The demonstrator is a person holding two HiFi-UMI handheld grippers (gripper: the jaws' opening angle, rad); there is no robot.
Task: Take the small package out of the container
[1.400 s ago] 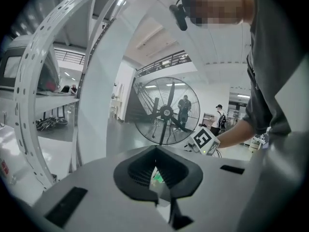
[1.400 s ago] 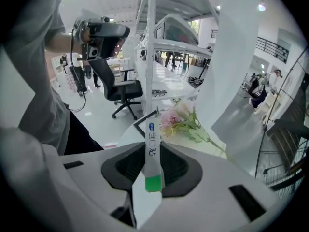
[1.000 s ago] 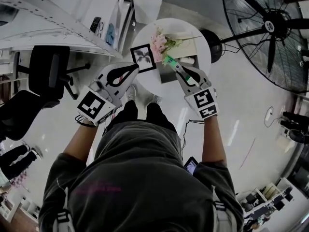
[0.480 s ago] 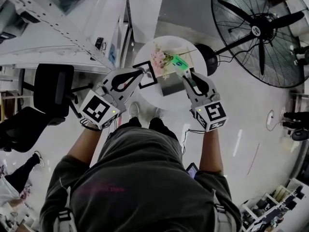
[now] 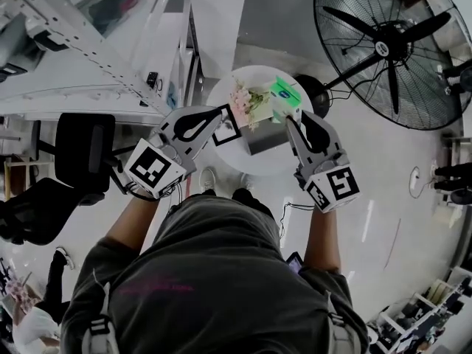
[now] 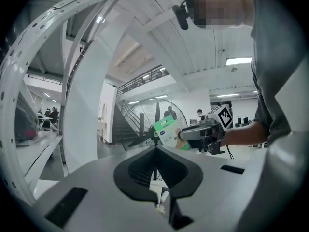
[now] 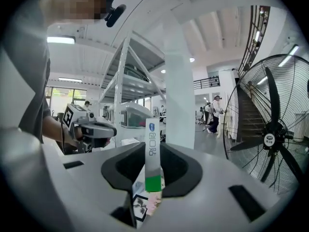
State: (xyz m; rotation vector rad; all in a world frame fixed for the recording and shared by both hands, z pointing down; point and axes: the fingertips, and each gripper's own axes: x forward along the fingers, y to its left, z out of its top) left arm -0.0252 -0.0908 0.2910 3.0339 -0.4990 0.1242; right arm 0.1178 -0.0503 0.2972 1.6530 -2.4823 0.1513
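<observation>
Above the round desk, the small package is clamped edge-on in the right hand-held gripper and held clear of the grey container, apparently so it can be carried off. The left hand-held gripper is held closed and empty alongside, seemingly because no second grip is needed.

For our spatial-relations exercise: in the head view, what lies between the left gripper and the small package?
In the head view, pink flowers and a framed picture, both on the round table, lie between the left gripper and the package.
</observation>
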